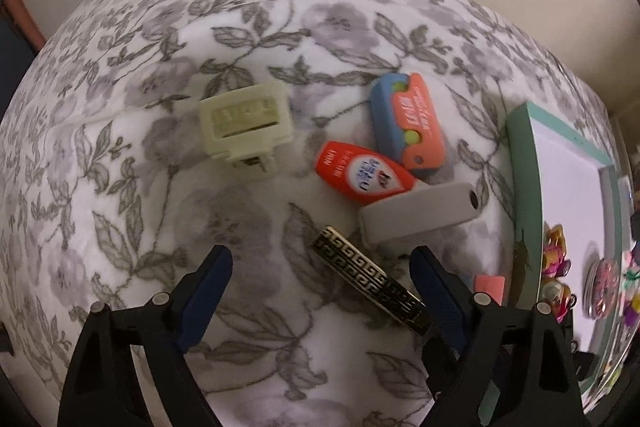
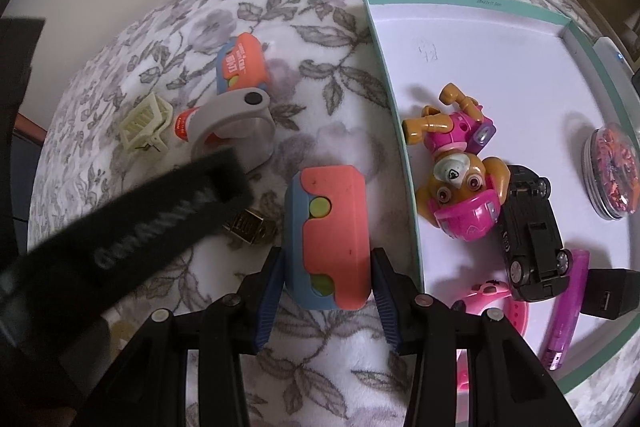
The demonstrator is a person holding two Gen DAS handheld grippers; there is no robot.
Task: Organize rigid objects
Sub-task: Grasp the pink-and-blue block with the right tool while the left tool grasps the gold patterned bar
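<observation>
My left gripper (image 1: 322, 263) is open and empty above the floral blanket (image 1: 120, 147). Ahead of it lie a black-and-gold patterned bar (image 1: 370, 285), a grey block (image 1: 420, 217), a red bottle-shaped item (image 1: 360, 175), an orange-and-blue case (image 1: 408, 125) and a cream plastic clip (image 1: 246, 123). My right gripper (image 2: 326, 267) stands around a second orange-and-blue case (image 2: 326, 235), fingers at both its sides; whether they touch it is unclear. The teal-rimmed white box (image 2: 400, 131) lies just to its right.
In the box lie a toy dog figure (image 2: 460, 171), a black toy car (image 2: 532, 231), a round pink-orange container (image 2: 612, 175), a purple lighter (image 2: 564, 311) and a pink item (image 2: 492, 303). The other gripper's black body (image 2: 140, 231) crosses the right wrist view.
</observation>
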